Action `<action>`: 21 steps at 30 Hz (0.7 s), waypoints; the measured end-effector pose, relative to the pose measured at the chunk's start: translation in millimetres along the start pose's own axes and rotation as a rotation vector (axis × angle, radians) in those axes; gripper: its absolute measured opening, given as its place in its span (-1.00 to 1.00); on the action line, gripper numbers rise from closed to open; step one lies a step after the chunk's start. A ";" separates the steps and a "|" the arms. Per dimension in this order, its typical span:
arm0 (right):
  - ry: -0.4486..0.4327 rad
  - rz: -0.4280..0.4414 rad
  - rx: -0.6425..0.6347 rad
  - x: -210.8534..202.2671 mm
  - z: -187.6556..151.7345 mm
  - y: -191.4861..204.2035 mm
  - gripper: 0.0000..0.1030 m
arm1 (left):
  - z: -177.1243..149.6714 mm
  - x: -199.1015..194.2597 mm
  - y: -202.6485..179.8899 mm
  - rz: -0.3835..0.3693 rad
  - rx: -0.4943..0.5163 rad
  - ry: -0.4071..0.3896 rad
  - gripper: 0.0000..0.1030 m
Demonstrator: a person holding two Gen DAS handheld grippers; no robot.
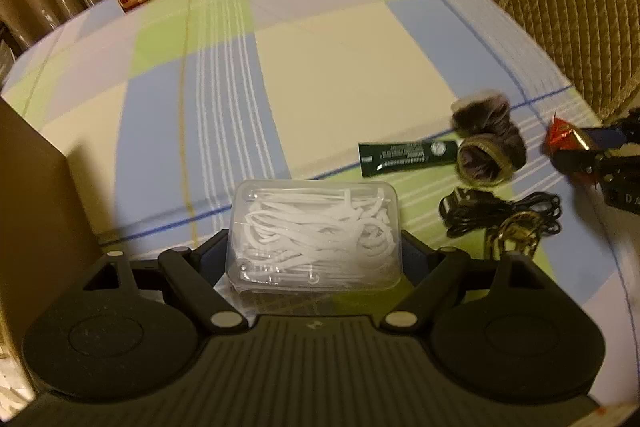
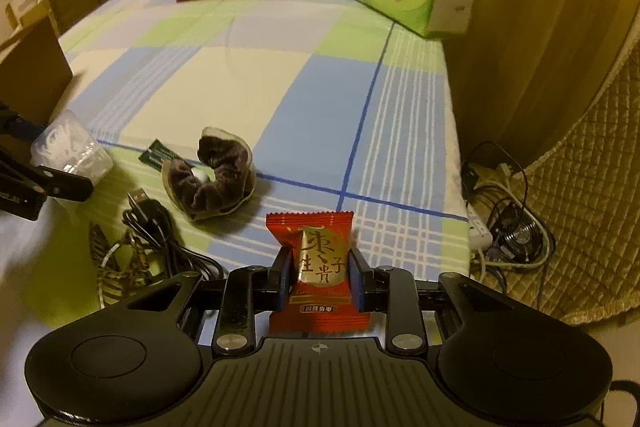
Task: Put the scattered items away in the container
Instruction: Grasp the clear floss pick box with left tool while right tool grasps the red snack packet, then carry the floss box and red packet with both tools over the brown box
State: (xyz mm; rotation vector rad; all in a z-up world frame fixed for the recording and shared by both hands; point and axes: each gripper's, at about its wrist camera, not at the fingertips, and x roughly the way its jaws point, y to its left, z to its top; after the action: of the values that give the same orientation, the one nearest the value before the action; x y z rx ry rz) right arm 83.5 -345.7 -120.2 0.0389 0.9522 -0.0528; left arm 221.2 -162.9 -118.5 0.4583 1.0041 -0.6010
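The left gripper (image 1: pixel 314 247) has its fingers closed on a clear plastic box (image 1: pixel 314 235) of white floss picks, near the left edge of the checked worktop (image 1: pixel 320 59), beside a brown cardboard box (image 1: pixel 28 179). The right gripper (image 2: pixel 320 275) grips a red candy packet (image 2: pixel 318 267) upright between its fingers, by the near edge. A dark scrunchie (image 2: pixel 212 175), a green sachet (image 1: pixel 404 157) and a black cable (image 1: pixel 500 211) lie between them
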 end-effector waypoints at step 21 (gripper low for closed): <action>-0.126 0.085 -0.045 -70.2 21.8 58.7 -0.49 | -26.1 -96.7 23.2 -0.006 -0.098 -0.154 0.61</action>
State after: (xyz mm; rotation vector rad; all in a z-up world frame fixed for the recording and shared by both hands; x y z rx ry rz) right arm 64.3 -286.4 -49.7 0.0335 0.8251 0.0442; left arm 181.0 -105.1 -43.7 0.3178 0.8838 -0.5813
